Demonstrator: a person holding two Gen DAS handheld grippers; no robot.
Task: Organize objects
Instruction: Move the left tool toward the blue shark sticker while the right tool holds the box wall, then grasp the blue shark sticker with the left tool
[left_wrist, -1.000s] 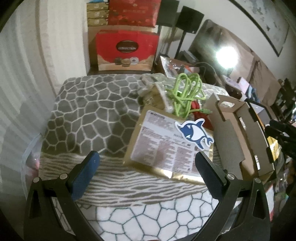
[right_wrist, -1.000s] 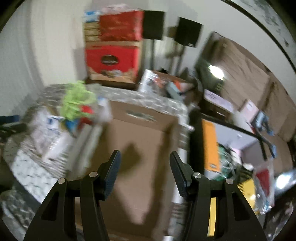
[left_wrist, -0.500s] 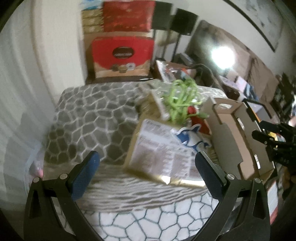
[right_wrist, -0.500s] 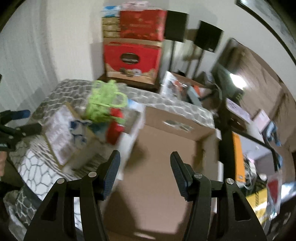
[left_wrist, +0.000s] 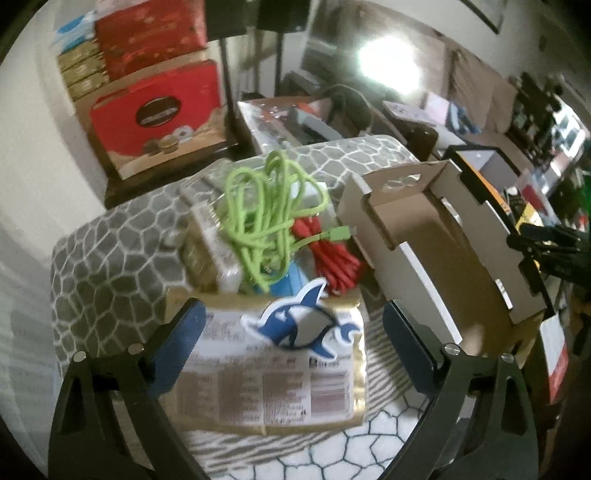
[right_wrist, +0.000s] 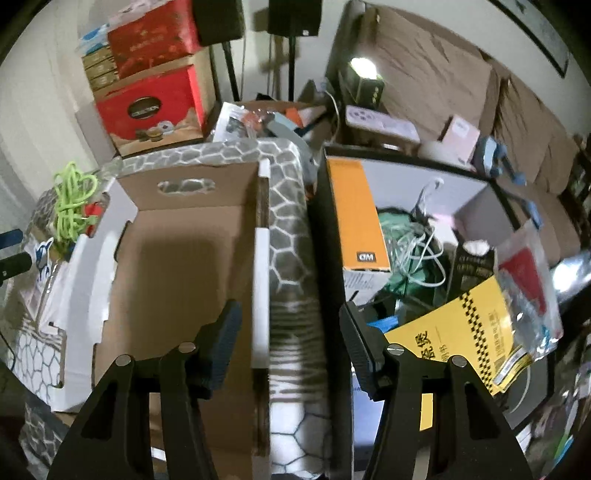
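On the patterned grey-and-white blanket (left_wrist: 110, 254), left wrist view: a gold packet (left_wrist: 273, 376) with a printed label, lying flat between the spread tips of the left gripper (left_wrist: 291, 334), jaws wide and holding nothing. A blue-and-white shark sticker (left_wrist: 303, 321) lies on the packet's far edge. Beyond it, a tangle of bright green cord (left_wrist: 266, 206) rests on a clear-wrapped gold box (left_wrist: 210, 247); a red cable bundle (left_wrist: 332, 258) lies just beside the cord on its right, against a blue item too hidden to identify.

Right of this pile: an open cardboard box (left_wrist: 443, 254), brown inside and white outside, with a handle cut-out in its far wall. Interior bare as far as visible.

Right wrist view: the right gripper (right_wrist: 290, 339) hangs over the blanket strip (right_wrist: 291, 258) between the cardboard box (right_wrist: 177, 266) and a black-walled bin (right_wrist: 334, 258); jaws moderately wide, holding nothing. The bin contains an orange box (right_wrist: 358, 218), white cables (right_wrist: 413, 243), a yellow booklet (right_wrist: 461, 339) and a clear bag with red contents (right_wrist: 524, 280). The green cord (right_wrist: 72, 203) shows at far left, outside the cardboard box.

Background: stacked red gift boxes (left_wrist: 159, 99) against the wall.
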